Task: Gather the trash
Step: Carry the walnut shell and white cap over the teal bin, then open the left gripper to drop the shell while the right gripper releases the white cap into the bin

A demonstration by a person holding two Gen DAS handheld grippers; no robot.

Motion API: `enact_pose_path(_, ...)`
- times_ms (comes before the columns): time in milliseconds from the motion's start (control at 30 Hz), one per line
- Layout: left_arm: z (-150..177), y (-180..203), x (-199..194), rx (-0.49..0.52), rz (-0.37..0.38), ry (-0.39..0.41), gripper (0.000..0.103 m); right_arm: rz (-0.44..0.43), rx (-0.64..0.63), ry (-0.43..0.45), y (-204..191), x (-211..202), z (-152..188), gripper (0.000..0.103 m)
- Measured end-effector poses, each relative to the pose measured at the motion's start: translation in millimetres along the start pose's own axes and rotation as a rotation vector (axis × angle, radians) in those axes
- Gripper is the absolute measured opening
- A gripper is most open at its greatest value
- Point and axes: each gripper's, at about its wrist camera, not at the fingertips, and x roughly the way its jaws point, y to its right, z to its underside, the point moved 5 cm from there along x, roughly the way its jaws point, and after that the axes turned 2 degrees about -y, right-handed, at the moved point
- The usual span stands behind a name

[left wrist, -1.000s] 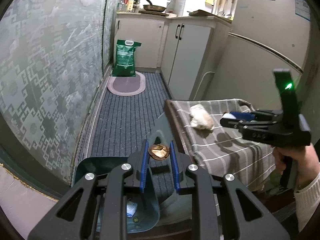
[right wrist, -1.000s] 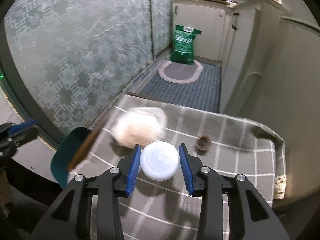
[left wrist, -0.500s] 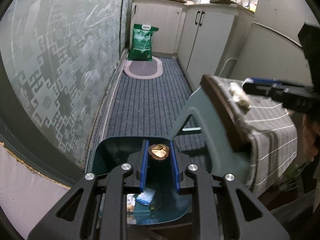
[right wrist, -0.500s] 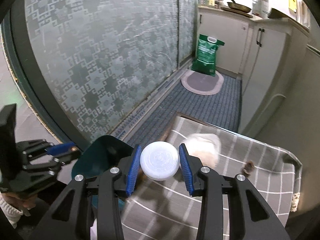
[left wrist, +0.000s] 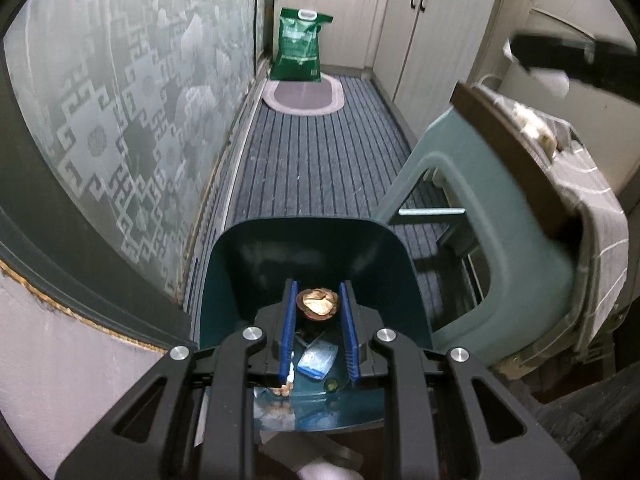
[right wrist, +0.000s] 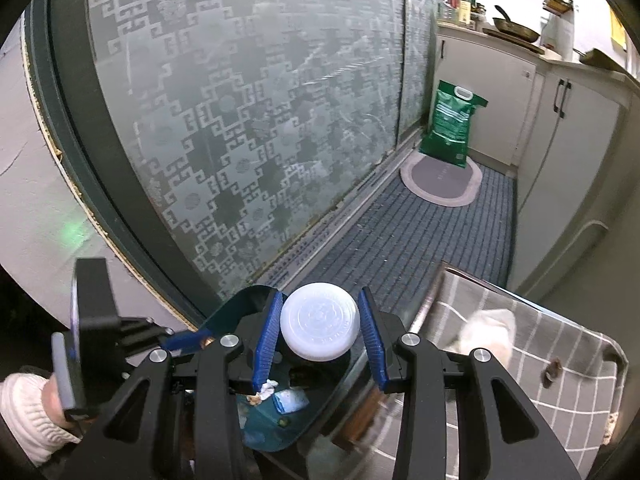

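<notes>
Trash for collection hangs over the dark teal plastic bin (left wrist: 248,280): left gripper (left wrist: 318,308) pinches a brown walnut shell (left wrist: 317,305), right gripper (right wrist: 319,330) pinches a white round plastic lid (right wrist: 319,328), both above its opening, apparently ready for dropping.

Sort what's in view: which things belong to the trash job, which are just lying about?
Job: brown walnut shell in left gripper; white round plastic lid in right gripper; dark teal plastic bin.
Bystanders: green bag; oval grey mat.
</notes>
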Motion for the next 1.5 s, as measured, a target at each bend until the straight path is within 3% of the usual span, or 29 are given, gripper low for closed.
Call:
enact_pose_path(533,39.9,-6.6,38.7,0.054,-0.004,-0.155,0.023,-0.018,-0.02,-0.076,-33.4,40.1,-1.3,0.039)
enact_pose_path(700,44.2,-8.0,34.4,0.076,-0.007,-0.153,0.024,-0.033,-0.005,-0.139,-40.0,68.5,10.8,0.039)
enact_pose_path(1267,21.5,-32.1,-45.5,0.006,-0.007,0.045,0.023,-0.028,-0.053,-0.293,-68.5,132.5,50.9,0.039)
enact_pose_path(1400,8.9,-37.3,-71.2,-0.026,0.003,0.111,0.015,-0.034,-0.061,-0.336,-74.4,146.6,64.2,0.039)
enact_pose_path(1500,0.8,-34.5,-89.6,-0.033,0.012,0.16,0.014,-0.028,-0.074,-0.364,-77.8,154.9,74.4,0.039)
